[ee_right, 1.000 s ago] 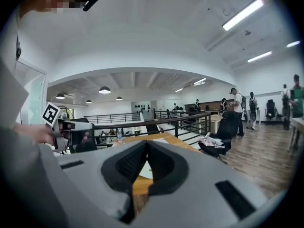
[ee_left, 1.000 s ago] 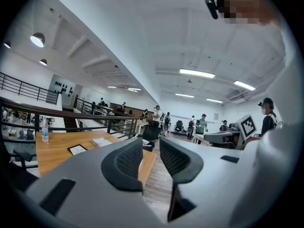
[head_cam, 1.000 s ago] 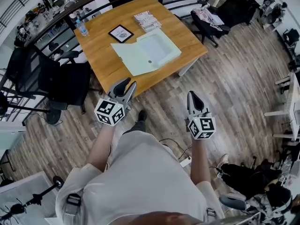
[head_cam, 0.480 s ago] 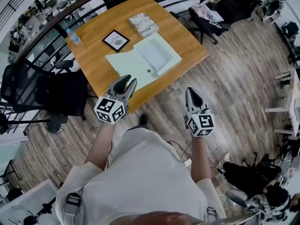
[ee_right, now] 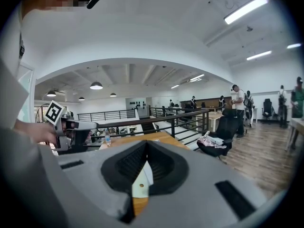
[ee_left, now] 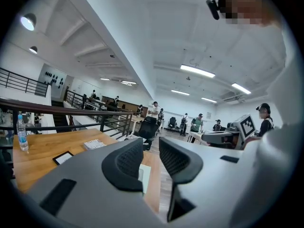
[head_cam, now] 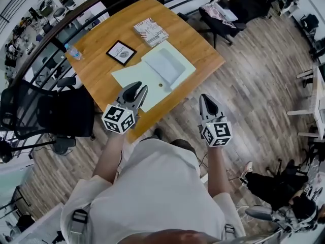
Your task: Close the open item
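A pale green folder (head_cam: 152,72) lies open on the wooden table (head_cam: 101,39), with a white sheet on its right half. Both grippers hang in the air on the near side of the table, short of the folder. My left gripper (head_cam: 136,91) hovers over the table's near edge; its jaws stand apart and are closing, nothing between them. In the left gripper view a strip of the folder (ee_left: 145,175) shows between the fingers of that gripper (ee_left: 151,148). My right gripper (head_cam: 205,101) is over the floor, shut and empty; its tips meet in the right gripper view (ee_right: 146,146).
On the table also lie a black-framed picture (head_cam: 121,52), a patterned booklet (head_cam: 151,31) and a water bottle (head_cam: 72,51). A black chair (head_cam: 66,113) stands at the table's left, another with clothes (head_cam: 223,14) at the right. A railing runs behind. People stand far off.
The table and folder have slid left and closer in the head view as the person steps toward them. Both grippers keep their places before the body.
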A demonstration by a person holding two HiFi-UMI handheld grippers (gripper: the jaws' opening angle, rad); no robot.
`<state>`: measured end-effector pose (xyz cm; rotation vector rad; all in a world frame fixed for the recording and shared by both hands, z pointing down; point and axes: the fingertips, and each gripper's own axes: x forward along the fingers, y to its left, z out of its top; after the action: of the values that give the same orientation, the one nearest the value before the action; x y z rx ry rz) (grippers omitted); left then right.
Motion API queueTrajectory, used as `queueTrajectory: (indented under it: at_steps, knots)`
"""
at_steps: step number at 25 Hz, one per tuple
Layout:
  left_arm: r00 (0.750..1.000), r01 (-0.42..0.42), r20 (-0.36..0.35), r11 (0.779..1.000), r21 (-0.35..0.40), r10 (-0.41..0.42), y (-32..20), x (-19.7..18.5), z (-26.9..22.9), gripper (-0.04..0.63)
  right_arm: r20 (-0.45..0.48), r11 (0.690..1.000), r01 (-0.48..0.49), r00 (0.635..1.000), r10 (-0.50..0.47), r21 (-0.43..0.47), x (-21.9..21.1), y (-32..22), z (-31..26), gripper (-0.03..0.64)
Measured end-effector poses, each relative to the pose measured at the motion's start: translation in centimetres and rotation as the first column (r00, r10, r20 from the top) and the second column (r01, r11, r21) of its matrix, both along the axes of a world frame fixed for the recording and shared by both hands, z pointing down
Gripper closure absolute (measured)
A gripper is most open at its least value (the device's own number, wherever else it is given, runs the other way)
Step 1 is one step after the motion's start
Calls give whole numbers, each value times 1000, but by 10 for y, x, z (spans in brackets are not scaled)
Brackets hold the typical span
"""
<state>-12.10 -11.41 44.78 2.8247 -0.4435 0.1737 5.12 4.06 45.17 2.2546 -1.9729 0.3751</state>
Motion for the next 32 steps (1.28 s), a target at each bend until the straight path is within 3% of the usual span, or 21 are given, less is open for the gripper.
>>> queueTrajectory:
  at_steps: [10, 17, 27, 32]
  knots:
    - [1000, 9, 31, 999, -33, -8, -17, 18, 17, 495, 28, 999, 13, 1000, -12, -40, 21, -23, 16, 614]
    - [994, 97, 52, 995, -25, -96, -34, 46, 23, 495, 44, 991, 125, 992, -123, -49, 54, -64, 32, 614]
    - [968, 244, 74, 969, -28, -241, -51, 101, 30, 495, 36, 943, 324, 946, -322, -83, 113, -124, 45, 614]
    - [945, 317, 95, 948, -33, -313, -56, 114, 36, 495, 41, 901, 424, 906, -422, -89, 125, -154, 50, 614]
